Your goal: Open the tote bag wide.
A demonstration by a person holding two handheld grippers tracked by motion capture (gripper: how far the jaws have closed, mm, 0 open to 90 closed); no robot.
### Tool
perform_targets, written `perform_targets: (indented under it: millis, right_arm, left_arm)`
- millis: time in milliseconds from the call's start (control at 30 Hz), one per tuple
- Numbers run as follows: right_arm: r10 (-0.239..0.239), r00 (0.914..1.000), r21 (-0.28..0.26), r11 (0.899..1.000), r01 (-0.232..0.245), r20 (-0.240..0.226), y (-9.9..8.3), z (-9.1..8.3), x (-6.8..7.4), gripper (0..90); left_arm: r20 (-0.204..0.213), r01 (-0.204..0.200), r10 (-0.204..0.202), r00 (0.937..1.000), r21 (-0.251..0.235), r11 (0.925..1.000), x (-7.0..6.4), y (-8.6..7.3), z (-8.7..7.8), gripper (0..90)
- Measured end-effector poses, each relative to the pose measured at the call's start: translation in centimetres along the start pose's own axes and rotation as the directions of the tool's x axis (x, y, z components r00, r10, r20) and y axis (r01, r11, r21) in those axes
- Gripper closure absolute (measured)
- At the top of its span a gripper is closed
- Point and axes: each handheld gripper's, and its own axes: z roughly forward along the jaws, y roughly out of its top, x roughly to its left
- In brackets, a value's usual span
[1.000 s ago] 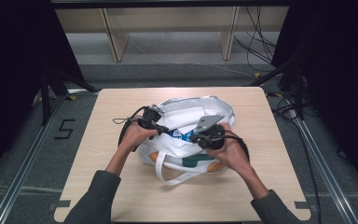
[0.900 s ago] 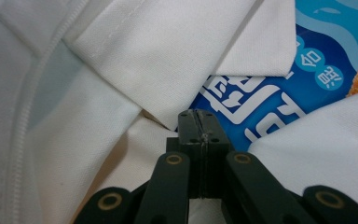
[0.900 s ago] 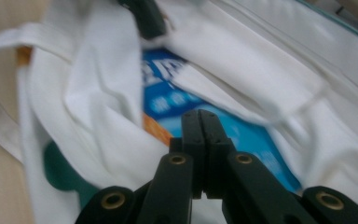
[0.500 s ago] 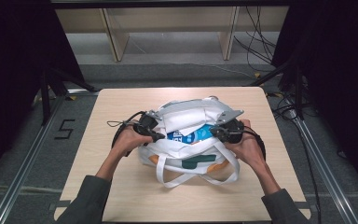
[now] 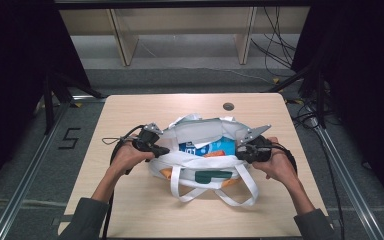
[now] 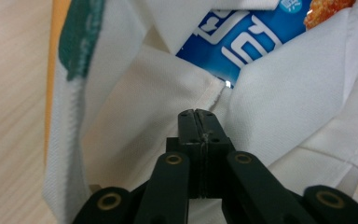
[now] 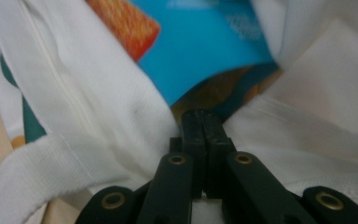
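Both claws, left claw [image 5: 161, 150] and right claw [image 5: 241, 150], are clenched on the rim of the white bag [image 5: 200, 167] at mid-frame on the table [image 5: 130, 200] (blue packet [image 5: 207, 147] inside), so pull evenly apart, gently.

Most of the blue packet [image 5: 207, 148] lies sunk inside the white tote bag [image 5: 200, 167], so its lettering is too small to read from the high view, and its lower part is covered by the bag's front wall. In the left gripper view the packet [image 6: 233, 42] is cut off by the top edge, its print only partly legible. In the right gripper view the packet [image 7: 205, 51] is blurred, its text unreadable. An orange item [image 5: 166, 173] beside the packet is mostly hidden by cloth. The bag's rim disappears between the closed fingers [image 6: 189, 135] of the left gripper [image 6: 199, 114]; likewise at the right gripper [image 7: 201, 114].
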Motion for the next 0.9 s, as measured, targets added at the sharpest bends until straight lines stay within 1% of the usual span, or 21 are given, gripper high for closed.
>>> perform_targets:
  millis: [33,67,100,133,167,200,233,267,333,367,400,433,467,500,600,667,733,767,800,833,900]
  right_arm:
    - [-0.005,0.9999,-0.034,0.999,0.005,-0.01,0.2,-0.6,0.0,90.0]
    - [0.004,0.9999,-0.065,0.998,-0.005,-0.013,0.4,-1.1,0.1,90.0]
    - [-0.015,0.9998,-0.101,0.995,0.017,0.016,0.6,-1.5,0.0,90.0]
    - [-0.02,0.9995,-0.13,0.991,0.023,0.023,0.8,-1.9,0.1,90.0]
    - [-0.02,0.9995,-0.13,0.991,0.023,0.023,0.8,-1.9,0.1,90.0]
    - [-0.029,0.9993,-0.173,0.984,0.033,0.022,1.3,-2.2,0.8,90.0]
    - [-0.044,0.9989,-0.167,0.985,0.045,0.015,1.7,-2.2,1.3,90.0]
    - [-0.069,0.9974,-0.188,0.98,0.072,0.023,2.0,-2.0,1.8,90.0]
    - [-0.094,0.9955,-0.174,0.98,0.094,0.009,2.6,-1.7,2.7,90.0]
    - [-0.103,0.9947,-0.169,0.98,0.101,0.001,2.8,-1.5,2.9,90.0]
    - [-0.103,0.9947,-0.169,0.98,0.101,0.001,2.8,-1.5,2.9,90.0]
    - [-0.115,0.9934,-0.166,0.98,0.113,-0.004,3.0,-1.1,3.1,90.0]
    - [-0.114,0.9934,-0.147,0.982,0.114,0.006,3.0,-0.5,3.3,90.0]
    - [-0.115,0.9934,-0.139,0.984,0.114,0.003,3.0,-0.3,3.3,90.0]
    - [-0.12,0.9928,-0.135,0.984,0.118,-0.005,3.0,0.0,3.0,90.0]
    - [-0.109,0.9936,-0.165,0.98,0.113,0.029,3.4,0.3,2.5,90.0]
    - [-0.108,0.993,-0.141,0.983,0.114,0.046,3.5,0.6,2.2,90.0]
    - [-0.109,0.9936,-0.141,0.984,0.112,0.028,3.5,0.9,2.2,90.0]
    - [-0.121,0.9926,-0.139,0.983,0.12,0.0,3.4,1.0,2.2,90.0]
    - [-0.11,0.9925,-0.122,0.987,0.103,-0.053,3.1,1.1,2.4,90.0]
    - [-0.114,0.9874,-0.086,0.991,0.105,-0.109,2.5,1.2,3.1,90.0]
  left_arm:
    - [-0.004,0.042,-0.042,0.9991,-0.083,0.9957,0.0,0.3,-0.3,86.0]
    - [0.0,0.051,-0.051,0.9987,-0.11,0.9926,0.1,0.5,-0.6,85.7]
    - [-0.009,0.053,-0.054,0.9985,-0.135,0.9894,0.2,0.9,-0.8,86.1]
    - [-0.037,0.046,-0.052,0.998,-0.151,0.9875,0.5,1.4,-1.0,86.7]
    - [-0.037,0.046,-0.052,0.998,-0.151,0.9875,0.5,1.4,-1.0,87.5]
    - [-0.023,0.07,-0.075,0.9969,-0.163,0.9841,0.7,2.7,-0.6,87.5]
    - [-0.024,0.073,-0.078,0.9967,-0.163,0.9839,0.8,3.4,-0.3,87.5]
    - [-0.03,0.072,-0.078,0.9965,-0.149,0.9862,0.7,4.2,0.2,87.5]
    - [-0.007,0.056,-0.057,0.9984,-0.12,0.9913,0.3,5.5,1.5,87.5]
    - [-0.003,0.032,-0.032,0.9995,-0.087,0.9957,0.2,6.0,2.0,87.4]
    - [-0.003,0.032,-0.032,0.9995,-0.087,0.9957,0.2,6.0,2.0,87.3]
    - [0.005,0.007,-0.007,1.0,-0.056,0.9984,0.1,6.5,2.6,87.3]
    - [0.011,0.008,-0.008,0.9999,-0.047,0.9988,0.0,6.8,3.2,87.2]
    - [0.015,0.006,-0.006,0.9999,-0.012,0.9999,0.1,7.2,4.4,87.2]
    - [0.005,0.035,-0.035,0.9994,-0.008,0.9993,0.4,7.4,5.3,87.9]
    - [-0.016,0.051,-0.051,0.9986,0.006,0.9987,0.9,7.6,5.6,88.8]
    - [-0.029,0.056,-0.056,0.998,0.01,0.9984,1.0,7.7,5.7,89.0]
    - [-0.031,0.088,-0.088,0.9957,-0.004,0.9961,1.1,7.7,5.9,89.1]
    - [-0.043,0.077,-0.076,0.9961,0.011,0.997,1.3,7.8,5.8,89.1]
    - [-0.043,0.077,-0.076,0.9961,0.011,0.997,1.3,7.8,5.8,89.1]
    - [-0.064,0.091,-0.089,0.994,0.022,0.9956,1.8,8.0,5.9,89.2]
